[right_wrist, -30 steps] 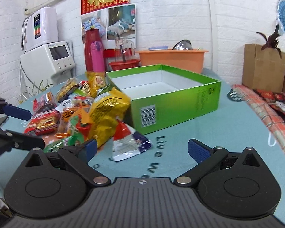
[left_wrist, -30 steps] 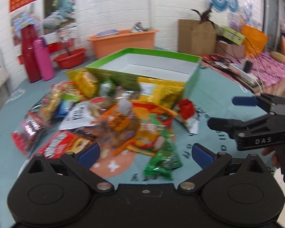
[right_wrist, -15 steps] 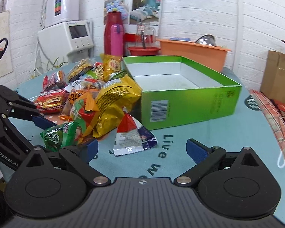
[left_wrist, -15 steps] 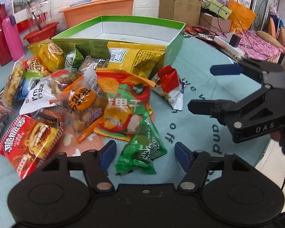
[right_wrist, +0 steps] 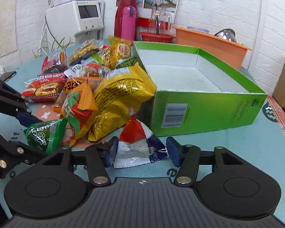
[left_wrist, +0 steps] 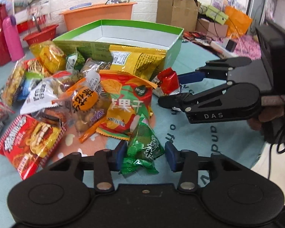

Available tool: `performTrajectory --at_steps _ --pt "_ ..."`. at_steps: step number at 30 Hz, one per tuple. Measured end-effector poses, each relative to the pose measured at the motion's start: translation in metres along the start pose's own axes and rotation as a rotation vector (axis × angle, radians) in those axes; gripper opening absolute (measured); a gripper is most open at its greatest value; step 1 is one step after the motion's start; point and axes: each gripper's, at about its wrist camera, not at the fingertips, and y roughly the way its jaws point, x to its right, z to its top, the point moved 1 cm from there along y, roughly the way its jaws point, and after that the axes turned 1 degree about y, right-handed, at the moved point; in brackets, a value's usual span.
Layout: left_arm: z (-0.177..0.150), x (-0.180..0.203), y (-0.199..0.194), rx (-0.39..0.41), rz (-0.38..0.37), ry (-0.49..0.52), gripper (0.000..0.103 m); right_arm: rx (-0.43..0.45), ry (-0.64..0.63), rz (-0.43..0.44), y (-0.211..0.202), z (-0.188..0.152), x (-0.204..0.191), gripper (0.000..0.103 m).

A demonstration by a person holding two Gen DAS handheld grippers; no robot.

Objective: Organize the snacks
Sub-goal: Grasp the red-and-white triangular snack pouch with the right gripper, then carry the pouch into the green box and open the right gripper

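A heap of snack packets lies on the teal table beside an open green box (left_wrist: 172,43) (right_wrist: 209,110), whose inside looks bare. My left gripper (left_wrist: 145,155) (right_wrist: 41,135) straddles a small green packet (left_wrist: 142,146) (right_wrist: 45,134) at the heap's near edge. Its jaws are closing, the left pad at the wrapper and the right pad just off it. My right gripper (right_wrist: 142,151) (left_wrist: 169,90) straddles a red, white and blue packet (right_wrist: 136,144) (left_wrist: 168,82) by the box's corner. Those jaws are closing too, without squeezing it.
A big yellow bag (right_wrist: 121,98) and an orange-green bag (left_wrist: 125,102) lean in the heap behind both packets. Red and pink flasks (left_wrist: 10,38), a red basket, an orange tub (left_wrist: 98,17) and a cardboard box (left_wrist: 172,7) stand at the back. The table's edge runs near right.
Both grippers' jaws have narrowed. The left gripper came down and forward around the green packet. The right gripper swung in towards the heap and now has the red packet between its fingers.
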Motion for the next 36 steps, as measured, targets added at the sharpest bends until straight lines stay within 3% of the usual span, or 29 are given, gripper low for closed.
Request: performTrajectory --at_steps 6,9,15,18,22,26,32,34,35,36 --pt "-0.002 -0.003 -0.017 0.031 -0.046 -0.043 0.054 0.017 0.001 -0.013 -0.016 -0.007 -0.007 0.084" --pt "0.01 0.0 -0.037 0.1 -0.068 -0.022 0.054 0.062 0.02 -0.023 -0.033 -0.001 -0.005 0.083" --pt "0.065 -0.011 -0.053 0.281 -0.044 -0.021 0.056 0.222 0.045 -0.092 -0.06 0.034 0.011 0.084" --pt "0.097 -0.023 -0.04 0.318 -0.06 -0.076 0.056 0.26 0.079 -0.135 -0.055 0.048 0.021 0.084" --pt "0.132 -0.031 -0.015 0.331 -0.053 -0.109 0.057 0.264 0.127 -0.183 -0.036 0.058 0.037 0.084" --pt "0.153 -0.04 0.016 0.295 -0.073 -0.146 0.057 0.253 0.145 -0.236 -0.015 0.061 0.047 0.084" --pt "0.163 -0.054 0.056 0.236 -0.058 -0.16 0.058 0.197 0.15 -0.264 0.017 0.063 0.059 0.084" --pt "0.164 -0.056 0.065 0.227 -0.056 -0.159 0.061 0.183 0.142 -0.271 0.027 0.062 0.06 0.091" --pt "0.163 -0.057 0.067 0.235 -0.055 -0.153 0.085 0.175 0.134 -0.271 0.031 0.061 0.06 0.091" --pt "0.162 -0.057 0.068 0.241 -0.057 -0.146 0.103 0.167 0.127 -0.269 0.034 0.06 0.059 0.096"
